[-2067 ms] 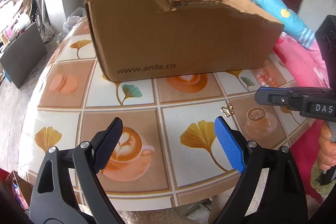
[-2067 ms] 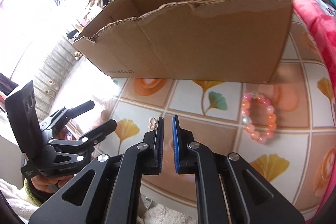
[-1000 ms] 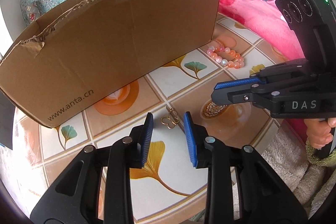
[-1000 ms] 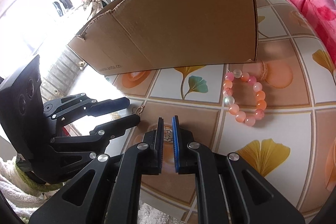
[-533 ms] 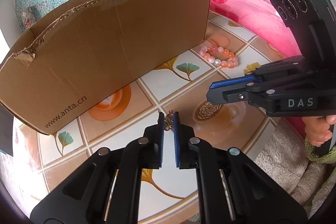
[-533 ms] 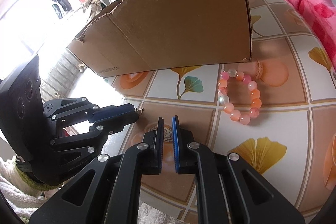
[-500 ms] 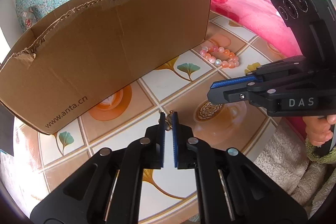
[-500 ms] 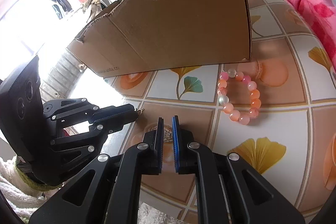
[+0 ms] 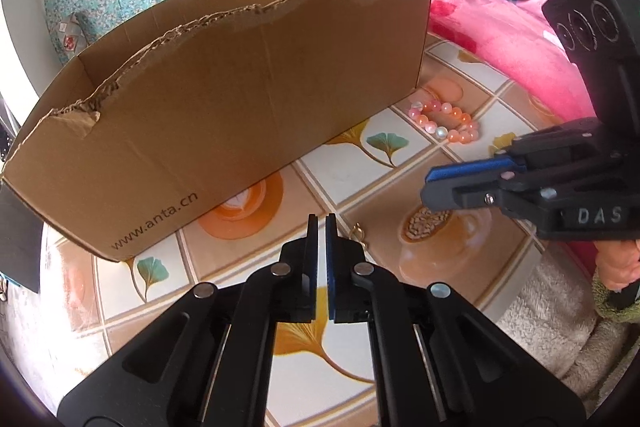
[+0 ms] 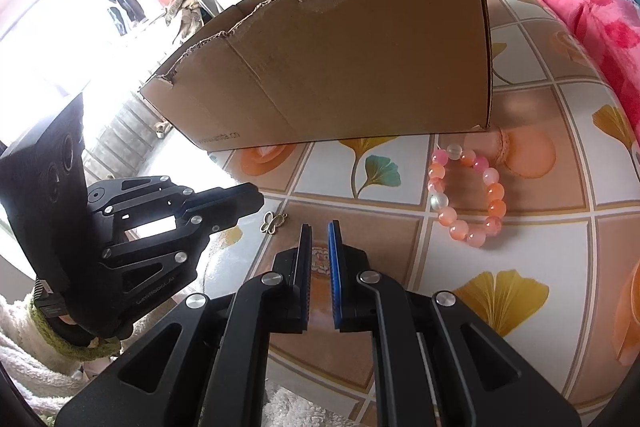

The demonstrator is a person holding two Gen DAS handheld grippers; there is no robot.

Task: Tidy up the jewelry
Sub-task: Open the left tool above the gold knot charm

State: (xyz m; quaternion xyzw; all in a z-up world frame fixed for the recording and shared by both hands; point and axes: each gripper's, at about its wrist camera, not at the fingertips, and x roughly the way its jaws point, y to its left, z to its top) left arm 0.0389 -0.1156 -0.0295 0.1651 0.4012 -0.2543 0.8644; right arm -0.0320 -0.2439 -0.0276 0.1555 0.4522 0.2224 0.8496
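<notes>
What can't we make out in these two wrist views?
1. Inside of the torn brown cardboard box: both views, its near wall hides it.
2. Small gold butterfly charm: left wrist view, mostly behind a finger of the shut left tool; right wrist view, too small to tell whether it is pinched.
3. Hand on the right tool: cut off by the left wrist view's edge.

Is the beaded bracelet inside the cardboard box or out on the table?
Out. The beaded bracelet lies flat on the table, just outside the cardboard box, near its corner.
</notes>
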